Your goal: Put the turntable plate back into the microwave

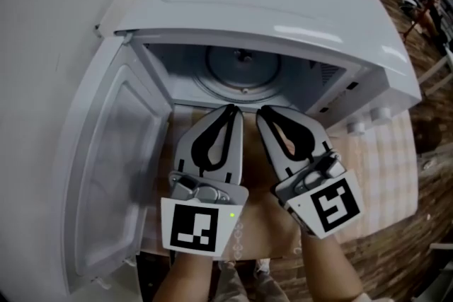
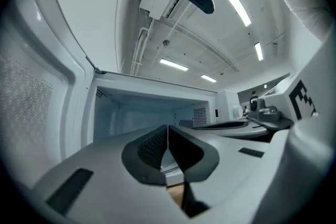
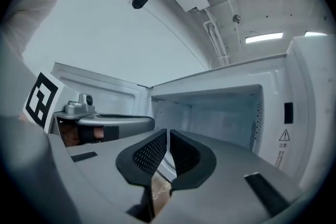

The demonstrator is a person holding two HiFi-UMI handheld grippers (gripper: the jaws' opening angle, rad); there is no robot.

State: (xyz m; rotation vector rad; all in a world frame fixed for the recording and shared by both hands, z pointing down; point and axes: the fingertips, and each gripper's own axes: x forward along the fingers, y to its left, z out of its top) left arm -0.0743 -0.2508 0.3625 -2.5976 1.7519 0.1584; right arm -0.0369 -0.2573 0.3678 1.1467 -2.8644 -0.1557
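Observation:
The white microwave (image 1: 283, 3) stands with its door (image 1: 106, 173) swung wide to the left. Inside, the round glass turntable plate (image 1: 244, 71) lies flat on the cavity floor. Both grippers hover side by side just outside the opening, pointing level into it. My left gripper (image 1: 232, 109) is shut, its dark pads meeting with nothing between them; the left gripper view (image 2: 168, 128) shows the same. My right gripper (image 1: 262, 112) is shut and empty too, as the right gripper view (image 3: 168, 134) confirms. Neither touches the plate.
The microwave sits on a wooden table (image 1: 386, 152). Its control knobs (image 1: 368, 120) are at the right of the opening. The open door stands close beside my left gripper. A floor and furniture lie far right.

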